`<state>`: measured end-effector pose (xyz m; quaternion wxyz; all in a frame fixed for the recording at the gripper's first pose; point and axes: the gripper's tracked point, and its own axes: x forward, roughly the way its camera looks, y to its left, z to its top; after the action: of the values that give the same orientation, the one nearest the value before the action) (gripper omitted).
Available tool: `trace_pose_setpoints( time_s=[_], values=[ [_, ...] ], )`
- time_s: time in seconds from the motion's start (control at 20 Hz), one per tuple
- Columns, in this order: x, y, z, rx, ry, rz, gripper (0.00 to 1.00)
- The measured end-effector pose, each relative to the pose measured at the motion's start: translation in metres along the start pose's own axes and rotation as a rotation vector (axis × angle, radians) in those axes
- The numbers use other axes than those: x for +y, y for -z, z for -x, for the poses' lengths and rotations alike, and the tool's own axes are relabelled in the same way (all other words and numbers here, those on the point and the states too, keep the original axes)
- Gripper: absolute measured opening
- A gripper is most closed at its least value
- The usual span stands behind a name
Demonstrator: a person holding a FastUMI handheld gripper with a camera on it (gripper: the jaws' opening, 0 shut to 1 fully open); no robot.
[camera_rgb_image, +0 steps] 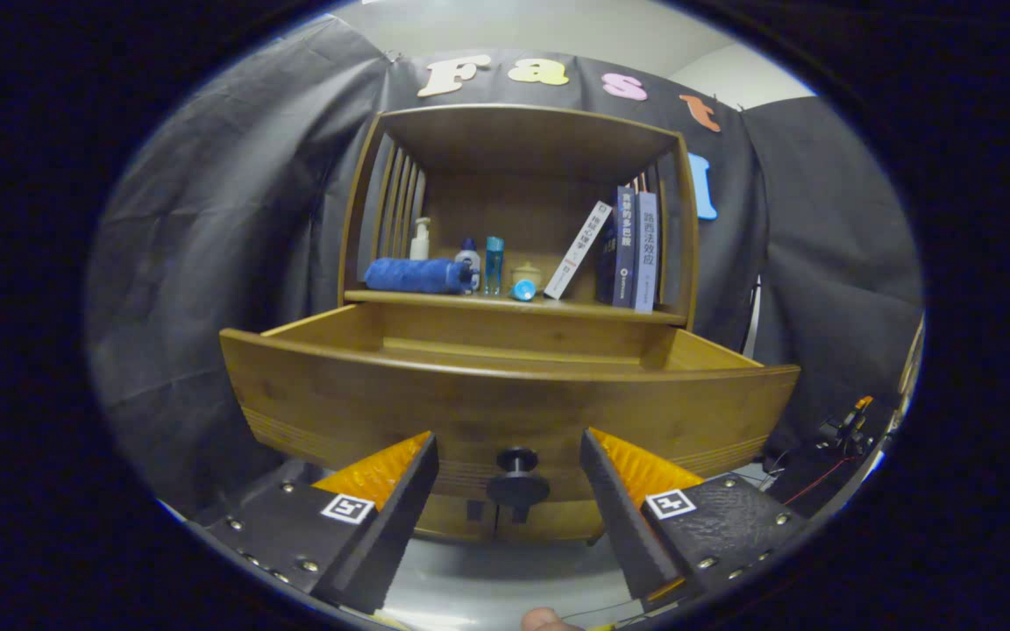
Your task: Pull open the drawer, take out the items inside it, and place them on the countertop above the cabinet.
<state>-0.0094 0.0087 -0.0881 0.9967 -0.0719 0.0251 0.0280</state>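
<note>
While the drawer stands pulled out under the shelf, the gripper hangs with fingers apart either side of the knob, touching nothing. Lift above the front panel and look in: its contents are hidden.

Your countertop carried a rolled blue towel, bottles, perhaps a small jar, and books.

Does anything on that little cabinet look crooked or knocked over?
One white book leans against the upright books, and a blue towel roll lies flat. The drawer stands open, its knob between the open tool fingers, untouched.
</note>
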Motion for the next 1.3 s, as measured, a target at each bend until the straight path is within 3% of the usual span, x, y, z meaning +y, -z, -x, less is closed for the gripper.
trace_pose_setpoints(
  time_s=[0.2,0.25,0.55,1.3],
  values=[
    [-0.002,0.006,-0.021,0.036,0.027,0.027,0.97],
    [0.004,0.001,-0.041,-0.013,0.035,0.012,0.97],
    [0.012,-0.003,-0.042,-0.006,0.047,0.047,0.96],
    [0.046,-0.027,-0.108,-0.043,0.066,0.089,0.99]
  ],
)
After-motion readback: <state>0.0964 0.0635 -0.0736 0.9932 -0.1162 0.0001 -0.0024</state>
